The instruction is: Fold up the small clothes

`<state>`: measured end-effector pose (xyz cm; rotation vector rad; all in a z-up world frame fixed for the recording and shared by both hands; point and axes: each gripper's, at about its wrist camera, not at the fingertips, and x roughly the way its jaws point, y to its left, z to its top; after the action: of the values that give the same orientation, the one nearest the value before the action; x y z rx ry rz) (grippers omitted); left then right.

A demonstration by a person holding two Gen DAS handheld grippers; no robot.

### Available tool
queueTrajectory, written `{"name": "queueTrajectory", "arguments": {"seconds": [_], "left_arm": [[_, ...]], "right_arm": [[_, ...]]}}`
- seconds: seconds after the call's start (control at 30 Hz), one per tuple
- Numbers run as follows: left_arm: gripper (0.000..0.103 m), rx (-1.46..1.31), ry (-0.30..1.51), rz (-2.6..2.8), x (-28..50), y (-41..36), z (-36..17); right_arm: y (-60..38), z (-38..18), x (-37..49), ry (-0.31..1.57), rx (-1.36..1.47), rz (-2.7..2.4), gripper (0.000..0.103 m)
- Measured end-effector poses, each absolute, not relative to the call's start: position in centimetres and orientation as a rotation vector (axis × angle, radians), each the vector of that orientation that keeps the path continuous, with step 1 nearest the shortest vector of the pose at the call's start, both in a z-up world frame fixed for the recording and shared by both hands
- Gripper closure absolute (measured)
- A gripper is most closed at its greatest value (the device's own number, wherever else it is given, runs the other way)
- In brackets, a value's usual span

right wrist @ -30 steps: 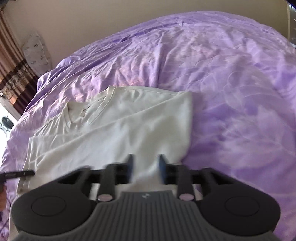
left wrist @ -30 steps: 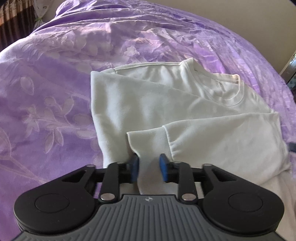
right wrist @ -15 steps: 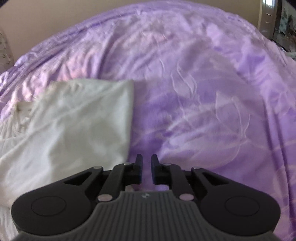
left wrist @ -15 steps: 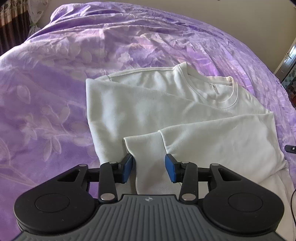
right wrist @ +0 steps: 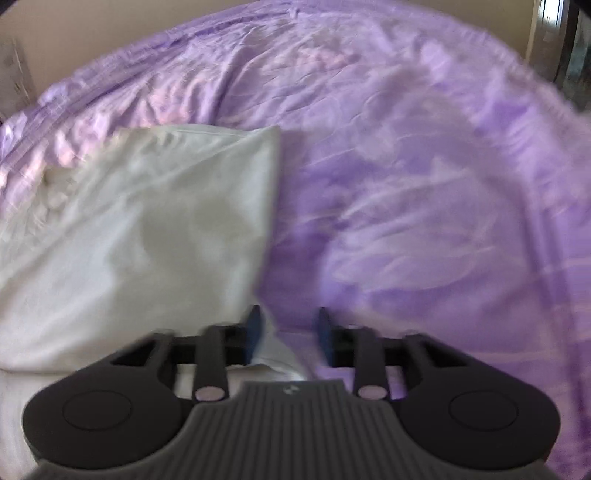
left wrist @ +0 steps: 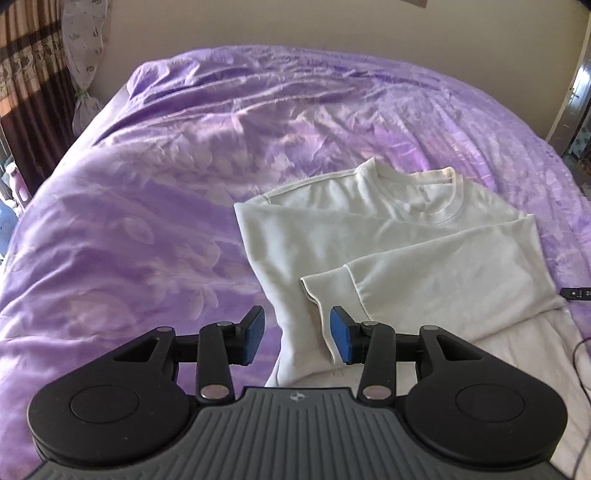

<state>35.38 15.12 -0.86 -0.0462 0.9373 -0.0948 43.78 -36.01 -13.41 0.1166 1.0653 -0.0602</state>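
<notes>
A cream sweatshirt lies on the purple bedspread with both sleeves folded across its chest; the cuff of the top sleeve points left. My left gripper is open and empty, above the shirt's left edge near that cuff. In the blurred right wrist view the same shirt lies at the left. My right gripper is open and empty over the shirt's right edge, with white cloth under its left finger.
Purple bedspread stretches right and far. A curtain and a beige wall stand beyond the bed. A small black device with a cable lies at the shirt's right edge.
My left gripper opened wider and pulled back and left, off the sleeve cuff. My right gripper, nearly shut half a second ago, opened and sits at the shirt's right edge.
</notes>
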Motion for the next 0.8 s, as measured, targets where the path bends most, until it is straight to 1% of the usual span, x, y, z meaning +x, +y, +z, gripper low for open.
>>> {"name": "queueTrajectory", "arguments": {"seconds": [0.03,0.13,0.2,0.27,0.37,0.43,0.57,0.63,0.73,0.77,0.8], "left_arm": [[0.054,-0.040,0.937,-0.105,34.8,15.1,-0.2],[0.054,0.015,0.923,-0.116,33.3,14.8,1.5],[0.054,0.040,0.905,-0.131,32.1,14.4,2.7],[0.054,0.052,0.886,-0.165,30.8,14.1,4.0],[0.054,0.081,0.865,-0.197,28.7,13.9,5.8],[0.054,0.117,0.850,-0.212,27.3,13.9,7.0],[0.054,0.182,0.861,-0.226,24.4,14.1,9.0],[0.054,0.210,0.871,-0.235,22.8,14.3,9.5],[0.054,0.263,0.894,-0.270,20.4,14.2,9.4],[0.054,0.283,0.901,-0.280,19.7,14.1,9.3],[0.054,0.302,0.907,-0.290,18.9,14.0,9.2]], "right_arm": [[-36.1,-13.1,43.5,1.062,0.110,-0.060,0.085],[-36.6,-11.3,42.0,1.056,0.150,-0.024,0.085],[-36.3,-9.6,40.9,1.035,0.121,0.004,0.085],[-35.8,-7.5,39.5,1.012,0.089,0.048,0.082],[-35.4,-3.9,37.2,0.977,0.046,0.106,0.081],[-35.3,-1.3,35.6,0.950,0.013,0.133,0.077],[-35.2,4.1,31.4,0.902,-0.070,0.173,0.073],[-35.2,6.2,29.2,0.889,-0.103,0.193,0.066],[-34.9,8.4,26.0,0.902,-0.140,0.247,0.063],[-34.7,8.8,24.9,0.914,-0.151,0.267,0.061],[-34.3,9.1,23.8,0.923,-0.159,0.286,0.057]]}}
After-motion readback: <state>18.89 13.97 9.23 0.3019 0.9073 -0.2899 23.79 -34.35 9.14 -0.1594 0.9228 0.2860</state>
